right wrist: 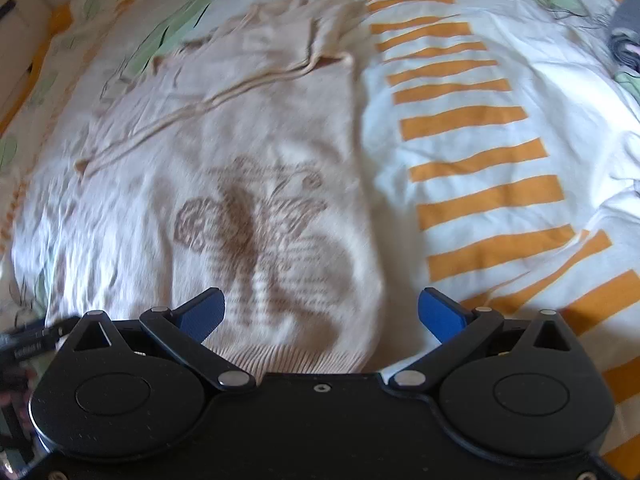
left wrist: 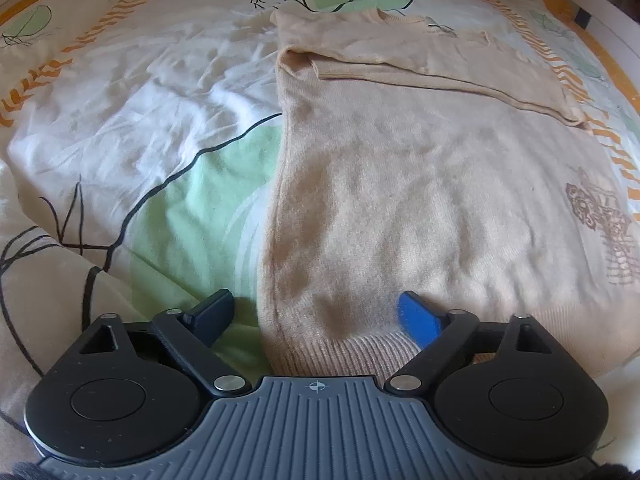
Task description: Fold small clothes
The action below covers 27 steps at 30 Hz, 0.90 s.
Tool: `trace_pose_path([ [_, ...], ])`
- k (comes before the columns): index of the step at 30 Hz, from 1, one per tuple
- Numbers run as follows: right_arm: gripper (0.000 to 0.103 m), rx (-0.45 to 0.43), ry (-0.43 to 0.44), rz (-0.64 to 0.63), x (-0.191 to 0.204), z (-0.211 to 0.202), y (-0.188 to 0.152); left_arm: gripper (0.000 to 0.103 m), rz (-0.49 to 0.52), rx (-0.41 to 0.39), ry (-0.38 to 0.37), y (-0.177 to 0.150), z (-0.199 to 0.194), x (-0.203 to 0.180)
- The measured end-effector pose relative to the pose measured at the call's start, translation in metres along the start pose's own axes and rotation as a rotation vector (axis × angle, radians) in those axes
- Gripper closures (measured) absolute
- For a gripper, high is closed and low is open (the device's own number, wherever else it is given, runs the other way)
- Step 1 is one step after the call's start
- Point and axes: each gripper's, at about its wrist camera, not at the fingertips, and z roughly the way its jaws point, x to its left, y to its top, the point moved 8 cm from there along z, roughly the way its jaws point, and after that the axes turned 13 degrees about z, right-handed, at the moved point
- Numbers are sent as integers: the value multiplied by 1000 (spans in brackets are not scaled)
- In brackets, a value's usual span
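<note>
A beige knit sweater (left wrist: 400,184) lies flat on the bed, its sleeve (left wrist: 420,68) folded across the chest. A brown butterfly pattern (right wrist: 256,224) decorates its lower front. My left gripper (left wrist: 316,314) hangs over the ribbed hem (left wrist: 360,356) at the sweater's left corner, jaws wide open, pads pressing on nothing. My right gripper (right wrist: 322,314) stands open above the hem's right corner (right wrist: 312,356), one blue finger (right wrist: 202,316) over the knit, the other (right wrist: 440,314) over the sheet. The right wrist view is blurred.
The bed cover (left wrist: 140,120) is white and wrinkled, with green leaf prints and orange stripes (right wrist: 480,152). A dark grey item (right wrist: 626,28) lies at the far right edge. A dark object (right wrist: 28,344) shows at the left edge of the right wrist view.
</note>
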Motion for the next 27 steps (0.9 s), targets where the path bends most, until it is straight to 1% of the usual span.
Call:
trace_pose_path([
  [2,0,65,50,22,5,5,-6,8,3,0,2,0,2,-1],
  [3,0,90,69,34,6,8,-8,6,4,1,0,0,3,-2],
  [5,0,115,84,24,10,11,-12,1,0,7,-14,1,6,-3],
  [9,0,123,81,-27,14,13,-19,1,-16,16,-32,2,10,-2],
  [14,0,110,104,-37,14,9,-20,1,-9,14,-50,1,7,-3],
  [18,1,113,133,-24,14,3,-20,2,35,29,-101,-4,-3,-14],
  [22,1,113,142,-27,13,-3,-23,3,82,35,-118,-12,-12,-22],
  [23,1,113,146,-30,14,-4,-24,3,90,36,-123,-13,-14,-24],
  [25,1,109,159,-37,15,-7,-27,9,103,36,-126,-15,-18,-25],
  [26,1,106,165,-43,16,-7,-28,15,106,36,-125,-16,-19,-25],
  [27,4,106,167,-52,16,-8,-30,23,107,34,-125,-17,-19,-25],
])
